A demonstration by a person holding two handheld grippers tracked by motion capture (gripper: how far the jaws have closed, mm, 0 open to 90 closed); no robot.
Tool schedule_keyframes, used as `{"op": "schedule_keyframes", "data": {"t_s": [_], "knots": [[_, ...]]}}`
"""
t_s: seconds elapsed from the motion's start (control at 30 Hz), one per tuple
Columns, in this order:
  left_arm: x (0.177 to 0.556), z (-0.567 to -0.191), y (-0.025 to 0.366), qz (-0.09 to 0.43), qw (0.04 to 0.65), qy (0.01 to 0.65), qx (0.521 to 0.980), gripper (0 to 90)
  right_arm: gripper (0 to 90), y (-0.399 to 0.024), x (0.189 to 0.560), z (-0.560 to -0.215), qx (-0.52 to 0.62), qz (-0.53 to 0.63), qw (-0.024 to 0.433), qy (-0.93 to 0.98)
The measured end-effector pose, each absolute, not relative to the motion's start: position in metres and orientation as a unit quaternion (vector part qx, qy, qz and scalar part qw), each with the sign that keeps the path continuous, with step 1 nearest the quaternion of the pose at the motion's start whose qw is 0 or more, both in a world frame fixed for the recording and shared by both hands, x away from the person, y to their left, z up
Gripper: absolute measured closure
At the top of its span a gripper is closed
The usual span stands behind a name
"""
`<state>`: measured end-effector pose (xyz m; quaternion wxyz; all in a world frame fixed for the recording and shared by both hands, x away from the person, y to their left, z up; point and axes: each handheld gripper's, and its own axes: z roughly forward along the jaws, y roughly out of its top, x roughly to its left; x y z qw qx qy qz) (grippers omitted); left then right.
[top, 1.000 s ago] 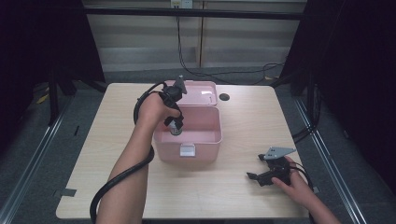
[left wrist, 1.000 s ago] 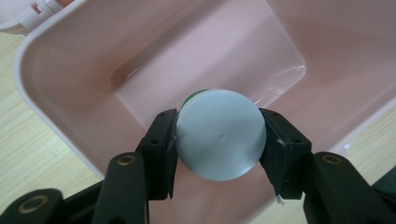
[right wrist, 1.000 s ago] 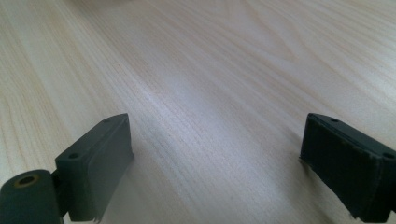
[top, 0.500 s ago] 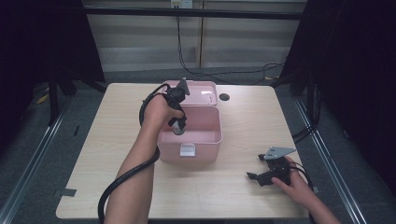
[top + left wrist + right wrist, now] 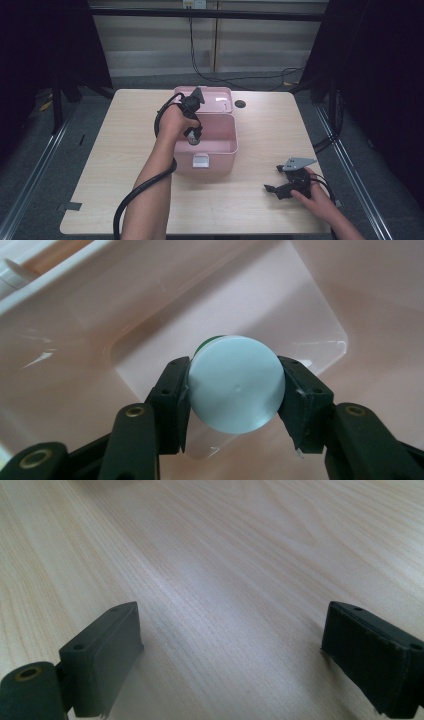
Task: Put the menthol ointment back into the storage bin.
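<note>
Pink box (image 5: 207, 157), lid open, on table (image 5: 110, 140). Left tool (image 5: 235, 385) inside box, clamped on pale blue round cap (image 5: 235, 385). Right tool (image 5: 230, 660) right of box, jaws wide apart, empty.

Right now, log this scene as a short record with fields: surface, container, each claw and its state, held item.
surface: light wooden table
container: pink box, lid open, white latch on its near wall
left claw: held over the inside of the box, pointing down, shut on a round item
held item: pale blue round cap facing the camera, a green edge behind it; what it belongs to cannot be told
right claw: open, nothing between its jaws, low over bare table at the near right corner
</note>
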<state>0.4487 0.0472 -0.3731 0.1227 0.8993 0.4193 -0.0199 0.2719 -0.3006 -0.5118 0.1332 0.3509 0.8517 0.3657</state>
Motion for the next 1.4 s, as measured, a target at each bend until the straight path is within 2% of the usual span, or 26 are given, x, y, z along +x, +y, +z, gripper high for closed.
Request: {"op": "schedule_keyframes", "data": {"t_s": [0.6,1.4], "knots": [[0.458,-0.395,0.042,-0.011,0.125,0.458,0.88,50.4,8.5,-0.301,0.272,-0.512,0.351,0.366,0.134,0.851],[0.467,-0.416,0.034,-0.01,0.122,0.468,0.875,50.4,8.4,-0.301,0.272,-0.512,0.352,0.366,0.133,0.851]]}}
